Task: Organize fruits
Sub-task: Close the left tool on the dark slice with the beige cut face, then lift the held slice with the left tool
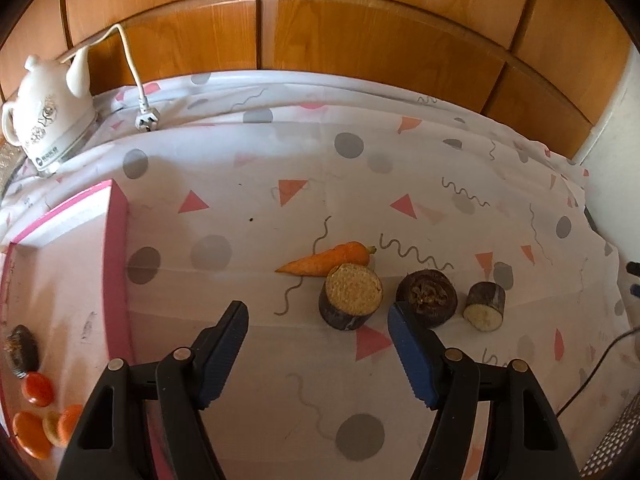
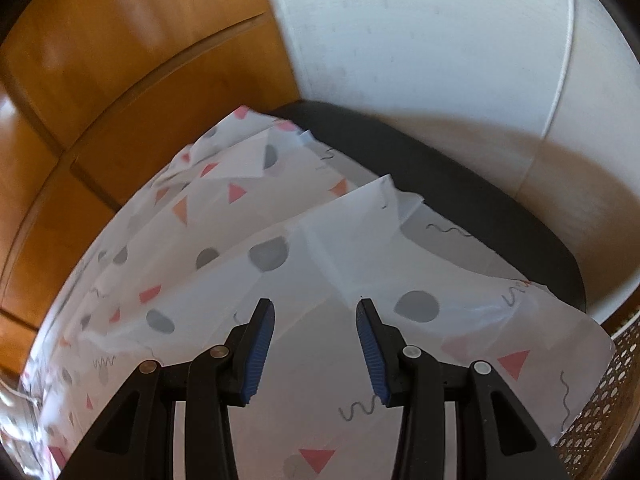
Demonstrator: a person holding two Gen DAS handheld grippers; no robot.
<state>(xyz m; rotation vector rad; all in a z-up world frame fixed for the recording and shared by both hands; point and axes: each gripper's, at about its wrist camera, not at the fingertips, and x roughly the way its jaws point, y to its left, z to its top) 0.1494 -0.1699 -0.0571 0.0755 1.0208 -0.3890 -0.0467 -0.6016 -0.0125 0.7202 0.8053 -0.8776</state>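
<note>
In the left wrist view a carrot (image 1: 330,261) lies on the patterned cloth. In front of it stand three dark-skinned cut pieces: one with a tan cut face (image 1: 351,295), a dark one (image 1: 427,298) and a small pale-faced one (image 1: 485,306). A pink tray (image 1: 116,248) at the left holds several orange fruits (image 1: 38,389) and a dark piece (image 1: 21,350). My left gripper (image 1: 318,312) is open and empty, just in front of the tan piece. My right gripper (image 2: 316,310) is open and empty over bare cloth; no fruit shows in its view.
A white electric kettle (image 1: 50,116) and its plug (image 1: 146,120) sit at the back left. Wooden cabinet doors (image 1: 360,40) line the back. In the right wrist view a white wall (image 2: 440,40), a dark table edge (image 2: 460,184) and a perforated basket (image 2: 600,400) show.
</note>
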